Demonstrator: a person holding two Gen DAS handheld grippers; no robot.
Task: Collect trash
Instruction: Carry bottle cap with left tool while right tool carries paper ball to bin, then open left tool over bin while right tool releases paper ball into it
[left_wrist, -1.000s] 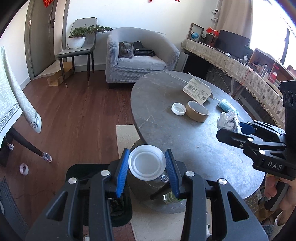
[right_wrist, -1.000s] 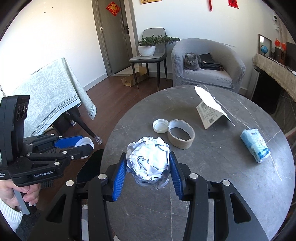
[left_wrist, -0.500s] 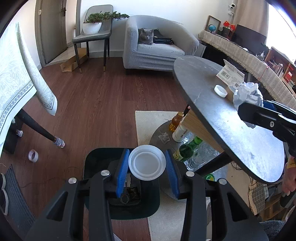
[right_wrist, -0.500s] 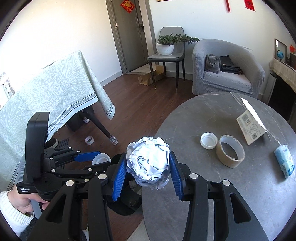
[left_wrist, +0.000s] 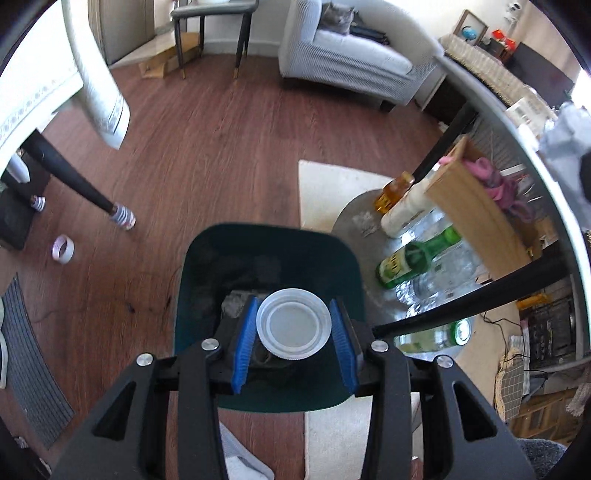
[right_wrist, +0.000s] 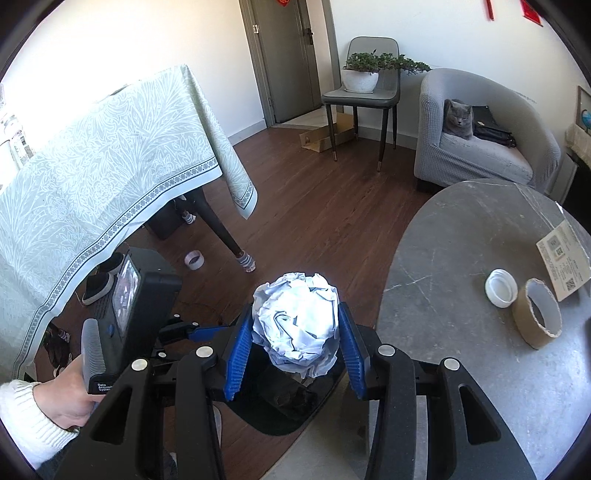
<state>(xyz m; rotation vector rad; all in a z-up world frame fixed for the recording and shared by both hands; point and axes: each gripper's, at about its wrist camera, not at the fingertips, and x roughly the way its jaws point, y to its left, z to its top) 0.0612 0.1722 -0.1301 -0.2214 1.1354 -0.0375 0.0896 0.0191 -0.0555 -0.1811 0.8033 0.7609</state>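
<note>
Left wrist view: the left gripper (left_wrist: 293, 345), fingers clamped on a white plastic lid (left_wrist: 293, 324), has swung off the round table and dropped over the dark green trash bin (left_wrist: 207, 273) on the wooden floor, so release looks imminent. Right wrist view: the right gripper (right_wrist: 295, 354), grasping a crumpled paper ball (right_wrist: 295, 325), has cleared the grey marble table's (right_wrist: 461, 236) left edge toward that bin; a bottle cap (right_wrist: 501, 288) and tape roll (right_wrist: 539, 317) remain near its right edge.

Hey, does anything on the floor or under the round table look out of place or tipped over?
Yes. A tape roll lies loose on the wood floor near the cloth-covered table's leg, and a green bottle under the round table lies on its side among other bottles. Nothing looks spilled.
</note>
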